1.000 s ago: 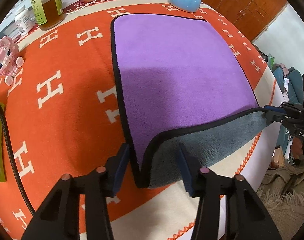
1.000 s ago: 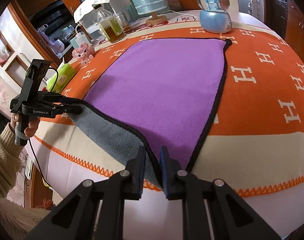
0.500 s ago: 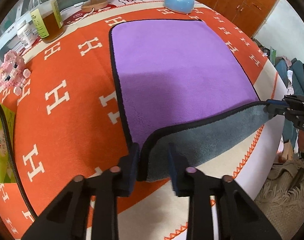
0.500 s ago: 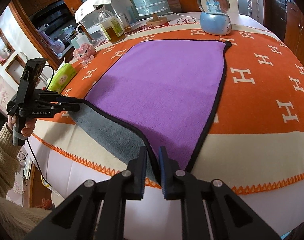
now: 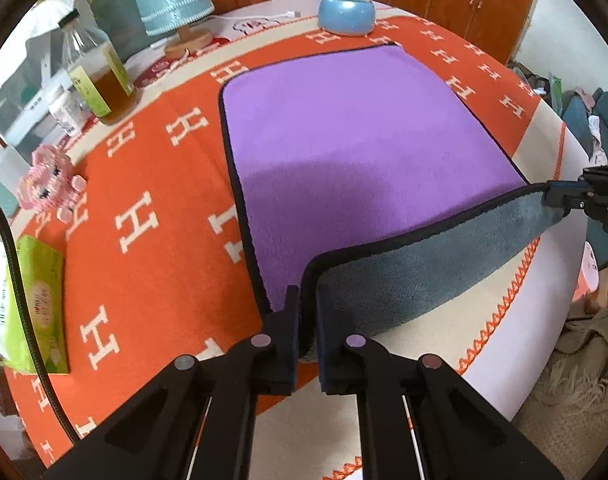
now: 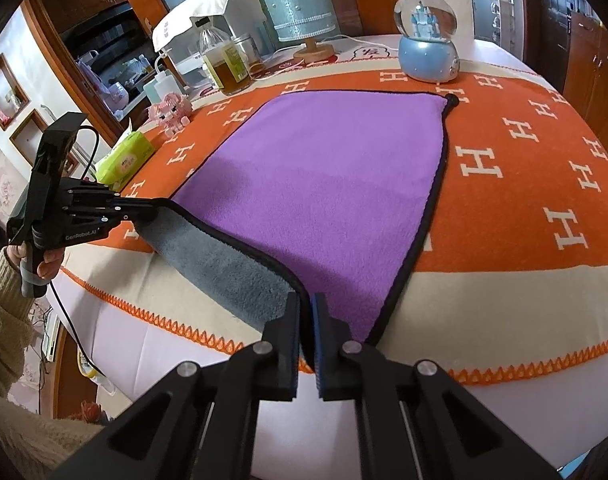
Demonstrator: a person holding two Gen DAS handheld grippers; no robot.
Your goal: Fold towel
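Observation:
A purple towel (image 5: 359,148) with a black hem and grey underside lies on the orange table cover; it also shows in the right wrist view (image 6: 327,184). My left gripper (image 5: 307,320) is shut on the towel's near left corner. My right gripper (image 6: 305,320) is shut on the near right corner. The near edge is lifted between them, with the grey underside (image 5: 423,280) showing. The left gripper appears in the right wrist view (image 6: 144,210), and the right gripper appears in the left wrist view (image 5: 559,198).
A snow globe (image 5: 345,4), a lamp (image 5: 176,0), a bottle of amber liquid (image 5: 98,80) and a pink block figure (image 5: 44,188) stand along the far and left side. A green tissue pack (image 5: 36,308) lies at the left. The table's edge (image 5: 543,320) is near.
My left gripper has closed on the towel's near left corner. Both grippers have lifted the near edge higher, and more of the far table shows.

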